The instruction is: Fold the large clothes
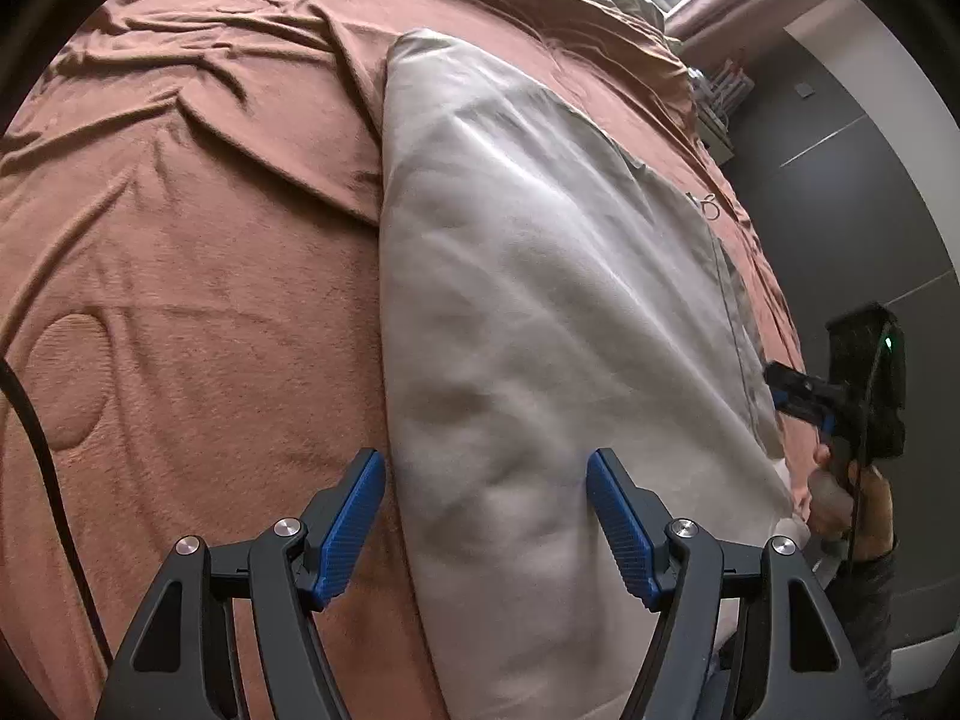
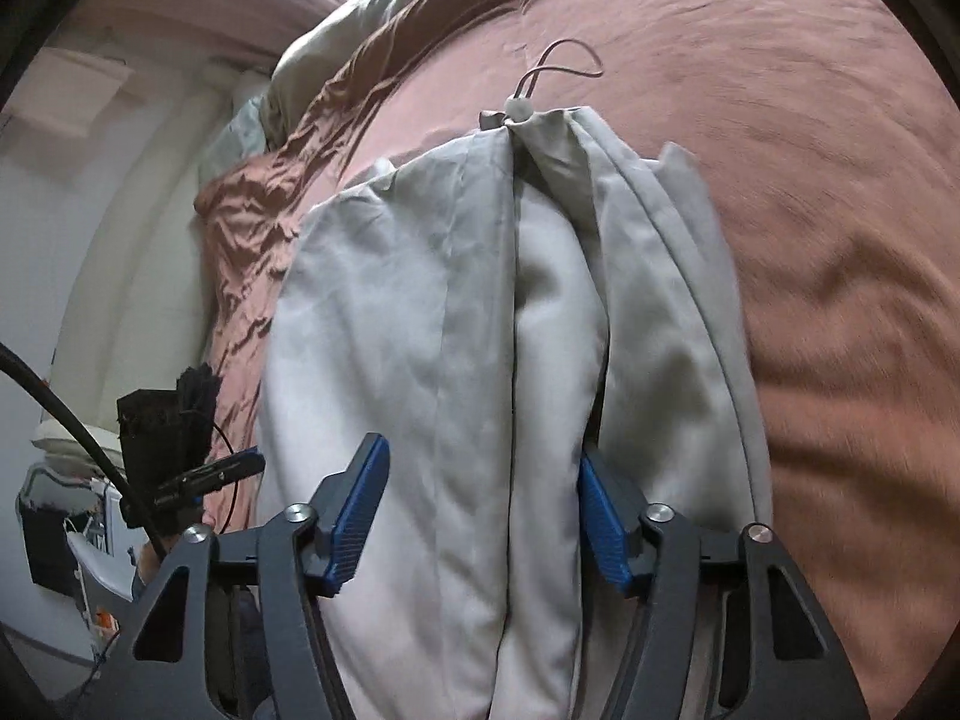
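Garment: a large pale grey garment (image 1: 540,300) lies folded lengthwise into a long strip on the brown blanket, reaching from the near edge of the bed towards the far end.
Garment seam: in the right wrist view a dark seam (image 2: 515,330) runs down the middle of the garment (image 2: 420,330), with soft folds on either side of it.
Drawstring: a thin cord loop with a small white toggle (image 2: 519,107) sticks out of the garment's far end and rests on the blanket.
Left gripper: the left gripper (image 1: 486,516) hangs over the near end of the garment, its blue pads (image 1: 354,522) spread apart; one pad is over the blanket just beside the garment's edge, the other over the cloth. Nothing is pinched.
Right gripper: the right gripper (image 2: 483,510) is over the near end of the garment, blue pads (image 2: 360,516) apart with cloth showing between them; I cannot tell whether the pads touch the fabric.
Right gripper seen from the left: it (image 1: 798,390) sits at the garment's side edge, carried by a hand (image 1: 840,498).
Blanket: the brown fleece blanket (image 1: 180,300) covers the bed around the garment, rumpled at the far side.
Bedding: a greenish-grey cover (image 2: 336,60) lies bunched beyond the garment's far end.
Cable: a black cable (image 1: 42,450) crosses the blanket, well apart from the garment.
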`<state>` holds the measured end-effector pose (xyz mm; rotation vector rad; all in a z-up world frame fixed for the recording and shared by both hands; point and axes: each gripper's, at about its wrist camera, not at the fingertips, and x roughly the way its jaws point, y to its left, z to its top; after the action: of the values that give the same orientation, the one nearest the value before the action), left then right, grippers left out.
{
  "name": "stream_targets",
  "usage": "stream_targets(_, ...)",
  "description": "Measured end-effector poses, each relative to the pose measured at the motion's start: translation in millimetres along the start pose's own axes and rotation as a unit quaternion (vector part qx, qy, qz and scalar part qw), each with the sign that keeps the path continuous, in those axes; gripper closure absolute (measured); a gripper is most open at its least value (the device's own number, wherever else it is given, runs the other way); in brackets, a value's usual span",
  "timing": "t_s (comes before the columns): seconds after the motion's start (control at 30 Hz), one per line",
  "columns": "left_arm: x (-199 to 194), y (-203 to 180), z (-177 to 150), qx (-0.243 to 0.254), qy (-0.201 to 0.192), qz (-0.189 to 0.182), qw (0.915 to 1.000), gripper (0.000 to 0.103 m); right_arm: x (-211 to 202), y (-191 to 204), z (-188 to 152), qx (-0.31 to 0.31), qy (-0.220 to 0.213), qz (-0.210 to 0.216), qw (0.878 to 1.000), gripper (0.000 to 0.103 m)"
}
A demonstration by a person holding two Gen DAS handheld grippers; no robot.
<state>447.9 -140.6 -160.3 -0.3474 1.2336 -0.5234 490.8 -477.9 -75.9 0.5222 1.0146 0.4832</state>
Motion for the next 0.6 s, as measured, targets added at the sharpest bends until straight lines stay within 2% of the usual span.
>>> stream_targets(0.1, 2, 0, 1, -0.001, -0.002, -0.003, 1.0, 0.032, 13, 1, 14, -0.012, 0.016, -0.019, 1.0, 0.064)
stream_targets(0.27, 2, -5, 1, 0.001, -0.001, 0.0, 1.0, 0.032, 17, 19, 20, -0.046, 0.006, -0.052, 0.998, 0.099)
stream_targets(0.37, 0, -12, 2, 0.008, 0.003, 0.007, 0.9999, 0.032, 6, 40, 15, -0.078, -0.012, -0.081, 0.994, 0.101)
stream_targets(0.43, -2, -16, 3, 0.01, 0.002, 0.008, 0.9999, 0.032, -4, 51, 10, -0.087, -0.027, -0.086, 0.992, 0.101)
stream_targets(0.6, -14, -33, 7, 0.011, -0.009, -0.019, 0.9997, 0.032, -30, 58, 0, -0.104, -0.055, -0.111, 0.987, 0.102)
